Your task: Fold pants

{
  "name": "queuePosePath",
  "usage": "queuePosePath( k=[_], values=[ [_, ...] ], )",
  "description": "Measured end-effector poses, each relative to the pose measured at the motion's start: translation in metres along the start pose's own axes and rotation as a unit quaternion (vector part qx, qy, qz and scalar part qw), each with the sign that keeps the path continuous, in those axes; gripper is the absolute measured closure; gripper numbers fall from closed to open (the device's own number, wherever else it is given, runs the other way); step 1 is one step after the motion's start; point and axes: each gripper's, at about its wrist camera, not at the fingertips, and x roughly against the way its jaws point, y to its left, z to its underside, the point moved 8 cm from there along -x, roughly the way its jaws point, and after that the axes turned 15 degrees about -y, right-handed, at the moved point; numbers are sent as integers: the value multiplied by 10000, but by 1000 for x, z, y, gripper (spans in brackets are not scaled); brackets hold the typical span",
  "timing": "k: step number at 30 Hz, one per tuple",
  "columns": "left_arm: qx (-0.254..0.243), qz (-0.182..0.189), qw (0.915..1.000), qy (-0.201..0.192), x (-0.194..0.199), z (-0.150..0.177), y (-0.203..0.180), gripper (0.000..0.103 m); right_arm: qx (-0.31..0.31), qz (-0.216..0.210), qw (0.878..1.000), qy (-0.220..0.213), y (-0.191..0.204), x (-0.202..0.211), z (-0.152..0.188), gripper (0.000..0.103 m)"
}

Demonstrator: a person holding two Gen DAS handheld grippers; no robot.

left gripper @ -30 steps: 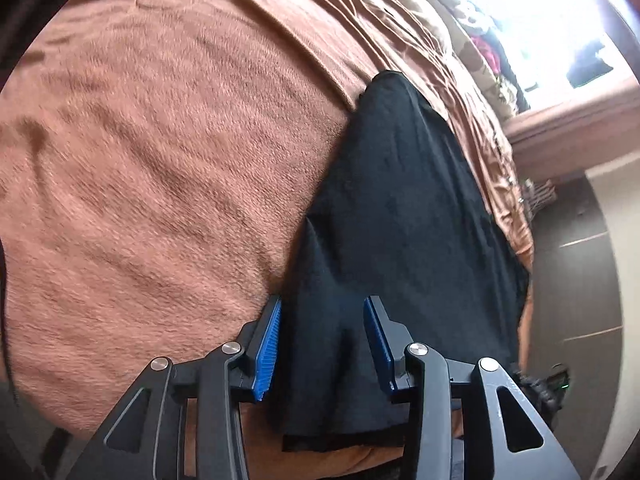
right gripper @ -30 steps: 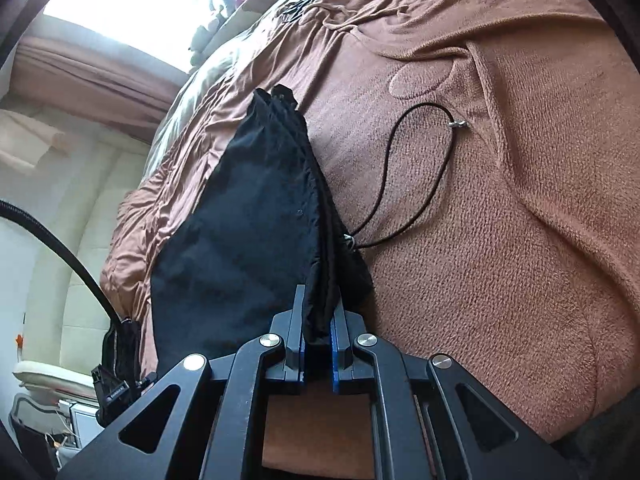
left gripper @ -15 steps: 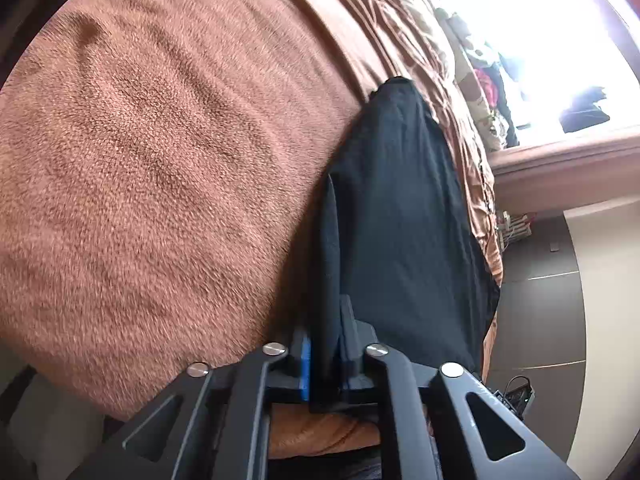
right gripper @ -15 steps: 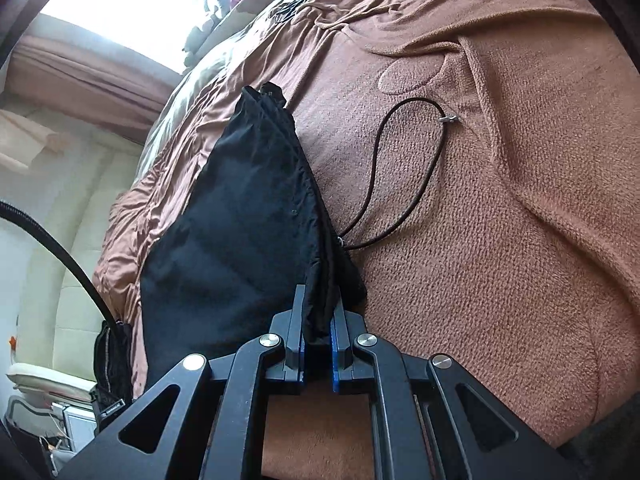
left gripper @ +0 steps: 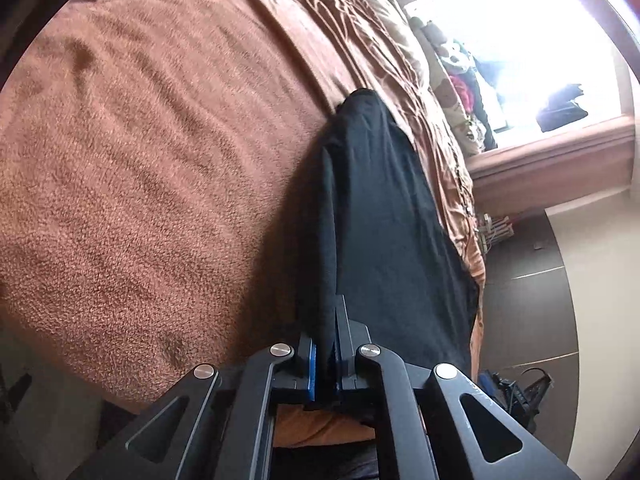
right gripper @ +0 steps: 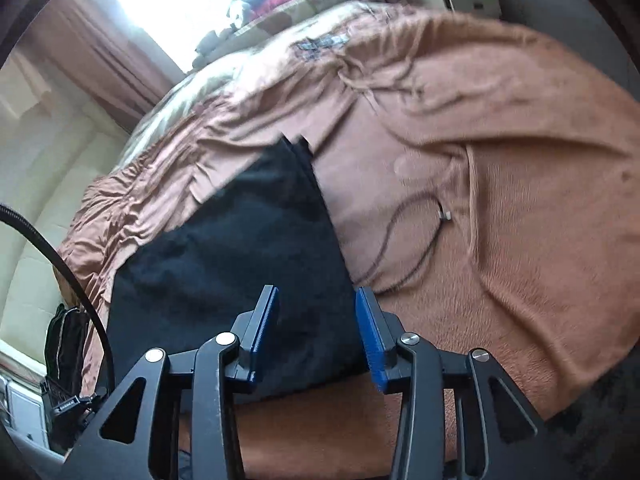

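Black pants (left gripper: 392, 216) lie lengthwise on a brown blanket (left gripper: 160, 168). In the left wrist view my left gripper (left gripper: 326, 344) is shut on the near edge of the pants, with black cloth pinched between the blue pads. In the right wrist view the pants (right gripper: 240, 248) spread flat under my right gripper (right gripper: 316, 320). Its jaws are opening and stand apart above the cloth. The pads do not press on the pants. The view is blurred by motion.
A thin black cord (right gripper: 404, 248) loops on the blanket right of the pants. Crumpled brown bedding (right gripper: 180, 160) and a bright window (left gripper: 540, 40) lie beyond. A black bag (right gripper: 66, 340) and a hose (right gripper: 52, 252) sit at the left by the bed's edge.
My left gripper closed on the pants' edge and pulled it up into a ridge. My right gripper let go of the pants, opened and rose above them.
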Motion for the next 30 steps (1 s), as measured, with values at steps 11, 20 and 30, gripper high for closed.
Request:
queuePosePath(
  k=[11, 20, 30],
  values=[
    [-196, 281, 9994, 10, 9, -6, -17, 97, 410, -978, 9944, -17, 66, 46, 17, 65],
    [-93, 408, 9991, 42, 14, -6, -16, 97, 804, -1309, 9874, 380, 112, 37, 39, 68],
    [9, 490, 9988, 63, 16, -10, -9, 97, 1139, -1394, 9776, 1090, 163, -17, 55, 84]
  ],
)
